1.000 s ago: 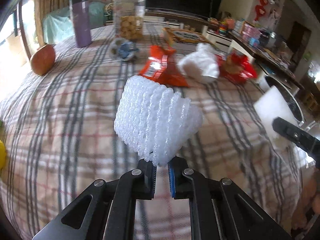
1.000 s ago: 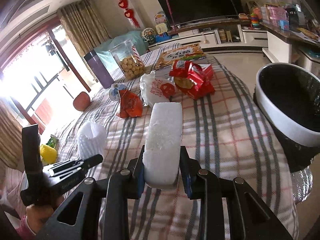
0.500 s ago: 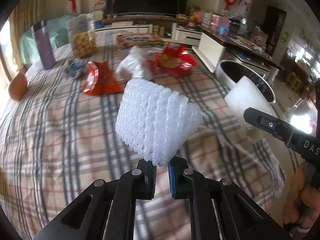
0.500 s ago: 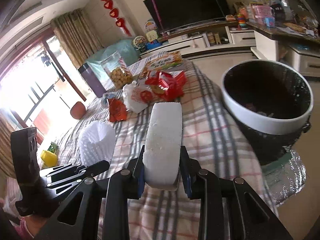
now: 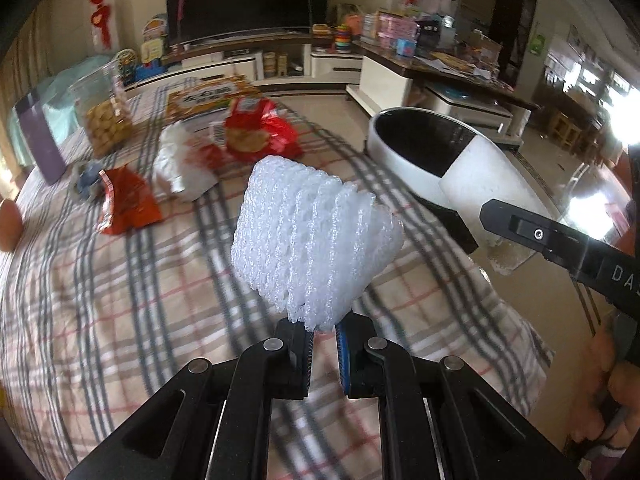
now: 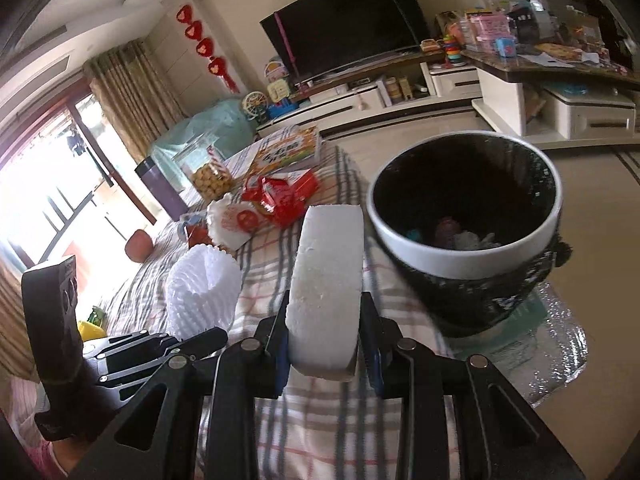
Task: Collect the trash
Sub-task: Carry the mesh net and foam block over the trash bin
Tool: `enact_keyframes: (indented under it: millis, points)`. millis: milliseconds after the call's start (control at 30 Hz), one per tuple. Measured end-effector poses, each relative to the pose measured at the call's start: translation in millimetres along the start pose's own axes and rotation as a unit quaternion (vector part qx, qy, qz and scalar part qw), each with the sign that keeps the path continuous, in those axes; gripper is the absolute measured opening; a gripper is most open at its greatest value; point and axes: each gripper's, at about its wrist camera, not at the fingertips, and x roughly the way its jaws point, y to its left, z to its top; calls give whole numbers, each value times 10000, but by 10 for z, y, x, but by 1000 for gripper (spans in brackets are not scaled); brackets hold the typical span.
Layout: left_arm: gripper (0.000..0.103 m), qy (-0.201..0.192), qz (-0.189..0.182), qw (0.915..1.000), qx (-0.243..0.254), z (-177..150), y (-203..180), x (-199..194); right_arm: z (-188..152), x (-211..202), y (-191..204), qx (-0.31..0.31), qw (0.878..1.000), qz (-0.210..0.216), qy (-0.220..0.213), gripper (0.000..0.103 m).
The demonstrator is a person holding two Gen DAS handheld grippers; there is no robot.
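Observation:
My left gripper (image 5: 323, 354) is shut on a white foam fruit net (image 5: 312, 240) and holds it above the plaid table; the net also shows in the right wrist view (image 6: 202, 290). My right gripper (image 6: 326, 354) is shut on a white foam block (image 6: 326, 288), which also shows in the left wrist view (image 5: 484, 184). The block's far end is close to the rim of the black trash bin with a white rim (image 6: 464, 248), which stands off the table's right edge and holds some trash. The bin also shows in the left wrist view (image 5: 400, 152).
On the plaid tablecloth (image 5: 120, 300) lie an orange snack wrapper (image 5: 128, 204), a white bag (image 5: 180, 164), red packaging (image 5: 256, 132), a cookie jar (image 5: 106, 116), a purple cup (image 5: 40, 136) and a colourful box (image 6: 288, 152). A TV unit stands behind.
Both grippers have swung right toward the bin with their loads. The bin is now closer and larger in both views, and the foam block nears its rim.

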Motion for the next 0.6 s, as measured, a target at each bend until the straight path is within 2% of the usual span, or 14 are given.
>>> enact_keyframes:
  millis: [600]
  points:
    - [9, 67, -176, 9990, 409, 285, -420, 220, 148, -249, -444, 281, 9990, -257, -253, 30]
